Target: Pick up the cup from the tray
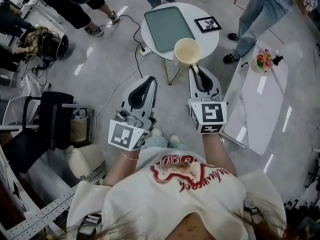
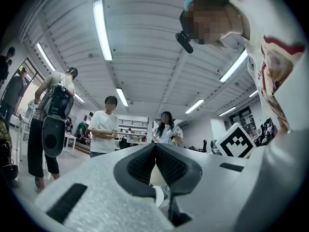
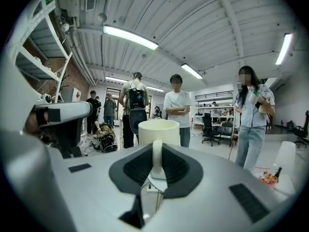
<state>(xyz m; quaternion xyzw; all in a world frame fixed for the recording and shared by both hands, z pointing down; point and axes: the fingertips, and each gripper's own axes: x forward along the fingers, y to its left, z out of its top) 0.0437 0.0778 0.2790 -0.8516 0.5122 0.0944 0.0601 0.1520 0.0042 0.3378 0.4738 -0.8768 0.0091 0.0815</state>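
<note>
A cream cup (image 1: 187, 51) hangs in the air over the near edge of the round table, off the grey-green tray (image 1: 169, 28). My right gripper (image 1: 194, 68) is shut on the cup's handle. In the right gripper view the handle (image 3: 157, 158) stands upright between the dark pads, with the cup's body (image 3: 158, 129) just beyond the tips of my right gripper (image 3: 157, 146). My left gripper (image 1: 149, 80) hovers to the left of the cup, apart from it, with its tips together and nothing held. In the left gripper view my left gripper (image 2: 155, 148) is shut at the tips.
The tray lies on a small round white table (image 1: 212, 41) beside a framed picture (image 1: 207, 24). A long white table (image 1: 260, 99) with flowers (image 1: 263, 60) stands at the right. People stand around the far side. A black chair (image 1: 45, 119) is at the left, and a cable (image 1: 120, 84) runs over the floor.
</note>
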